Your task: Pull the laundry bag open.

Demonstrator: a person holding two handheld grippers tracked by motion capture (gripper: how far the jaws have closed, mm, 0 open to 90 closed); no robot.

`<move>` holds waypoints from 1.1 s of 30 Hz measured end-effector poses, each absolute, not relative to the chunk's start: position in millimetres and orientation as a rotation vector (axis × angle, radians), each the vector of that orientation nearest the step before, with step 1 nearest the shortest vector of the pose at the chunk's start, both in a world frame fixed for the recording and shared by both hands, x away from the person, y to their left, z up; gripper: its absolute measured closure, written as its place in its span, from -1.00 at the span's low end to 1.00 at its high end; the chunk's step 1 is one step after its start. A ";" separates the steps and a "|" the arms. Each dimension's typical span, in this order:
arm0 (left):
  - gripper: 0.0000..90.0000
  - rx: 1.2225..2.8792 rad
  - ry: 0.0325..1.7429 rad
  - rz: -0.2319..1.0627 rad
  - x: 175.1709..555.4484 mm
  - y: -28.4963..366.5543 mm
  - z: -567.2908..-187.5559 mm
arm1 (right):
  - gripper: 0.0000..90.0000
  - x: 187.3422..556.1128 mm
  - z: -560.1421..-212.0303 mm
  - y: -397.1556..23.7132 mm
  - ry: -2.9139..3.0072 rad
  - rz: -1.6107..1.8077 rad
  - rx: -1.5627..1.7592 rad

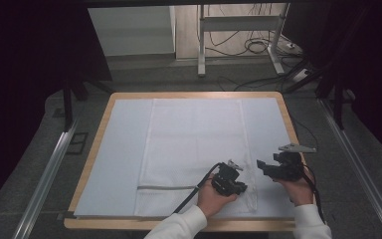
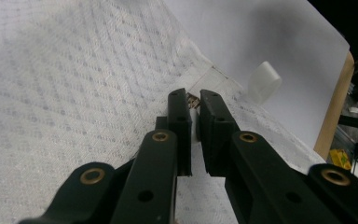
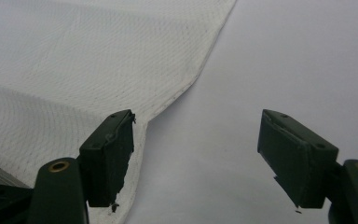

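A white woven cloth [image 1: 194, 139] lies flat on a pale sheet [image 1: 119, 149] that covers the wooden table [image 1: 90, 149]. My left gripper [image 1: 242, 188] sits at the cloth's near right corner, which looks rumpled there. In the left gripper view the jaws of this gripper [image 2: 195, 100] stand almost together, with a thin fold of the cloth [image 2: 74, 70] pinched between them near its hem. My right gripper [image 1: 261, 167] is just to the right, jaws wide apart. In the right gripper view it [image 3: 198, 121] has one jaw over the cloth's edge [image 3: 74, 56] and the other over the bare sheet.
A small white cylinder [image 2: 265, 81] rests on the sheet beyond the cloth's corner, near the table's wooden edge. A grey strip [image 1: 166, 187] lies across the cloth's near left part. Metal rails [image 1: 49, 169] run along both sides of the table, and cables [image 1: 258, 47] lie on the floor behind.
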State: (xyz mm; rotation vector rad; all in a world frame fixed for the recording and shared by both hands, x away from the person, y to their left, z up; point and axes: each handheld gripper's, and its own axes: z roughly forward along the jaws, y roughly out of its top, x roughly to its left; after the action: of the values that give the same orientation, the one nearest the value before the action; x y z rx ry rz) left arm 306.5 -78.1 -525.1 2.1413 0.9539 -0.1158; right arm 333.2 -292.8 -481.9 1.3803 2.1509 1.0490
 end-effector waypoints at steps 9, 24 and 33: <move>0.90 2.117 0.959 -0.154 310.1 -75.9 -525.9 | -0.41 332.8 -479.5 -296.9 2.132 1.060 1.391; 0.93 2.117 0.947 -0.153 312.7 -68.4 -519.7 | -0.41 332.6 -479.2 -297.1 2.140 1.069 1.398; 0.93 2.114 0.935 -0.164 313.0 -61.3 -513.0 | -0.42 332.9 -479.3 -297.4 2.148 1.073 1.406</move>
State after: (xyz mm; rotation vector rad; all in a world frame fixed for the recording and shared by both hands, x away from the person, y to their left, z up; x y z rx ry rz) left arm 313.0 -61.3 -513.0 2.1136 0.9355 -0.1642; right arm 332.9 -297.4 -479.3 1.4059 2.1479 1.0735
